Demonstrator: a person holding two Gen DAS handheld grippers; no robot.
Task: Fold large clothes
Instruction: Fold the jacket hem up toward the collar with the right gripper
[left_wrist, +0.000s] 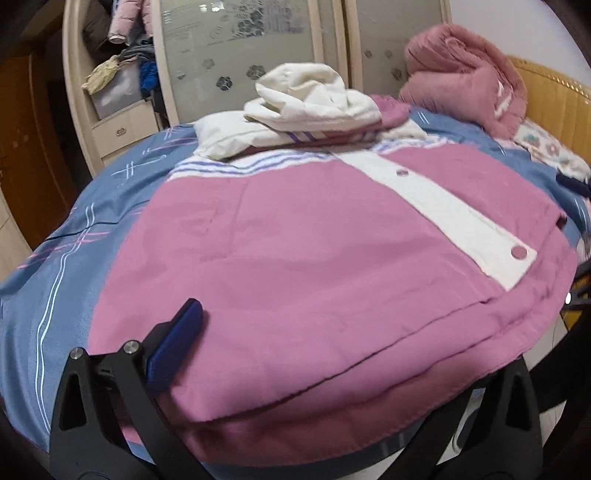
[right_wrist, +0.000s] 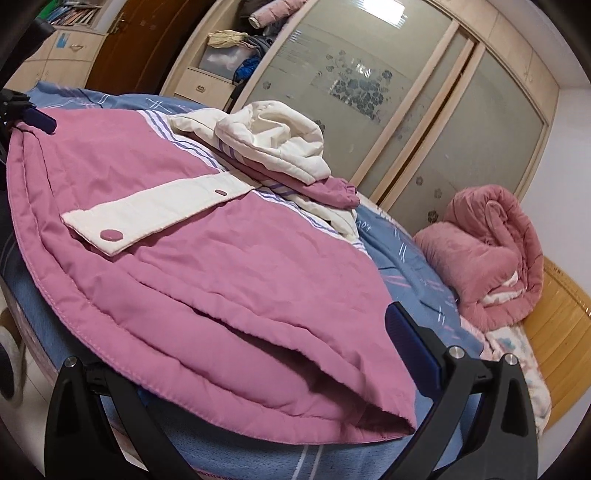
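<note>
A large pink padded jacket (left_wrist: 314, 258) with a white snap placket (left_wrist: 443, 206) and white hood (left_wrist: 310, 96) lies flat on the bed, hem toward me. It also shows in the right wrist view (right_wrist: 221, 266). My left gripper (left_wrist: 325, 369) is open, its jaws wide apart around the hem; its left blue pad (left_wrist: 177, 343) rests on the fabric and the right pad is hidden under the hem. My right gripper (right_wrist: 258, 369) is open, astride the hem's right corner; only its right blue pad (right_wrist: 410, 339) shows. The left gripper's blue pad (right_wrist: 40, 120) shows far left.
The jacket lies on a blue patterned bedsheet (left_wrist: 55, 280). A rolled pink quilt (right_wrist: 491, 254) sits by the orange headboard (right_wrist: 565, 317). A wardrobe with frosted sliding doors (right_wrist: 369, 92) and open shelves of clothes (left_wrist: 122, 66) stands behind the bed.
</note>
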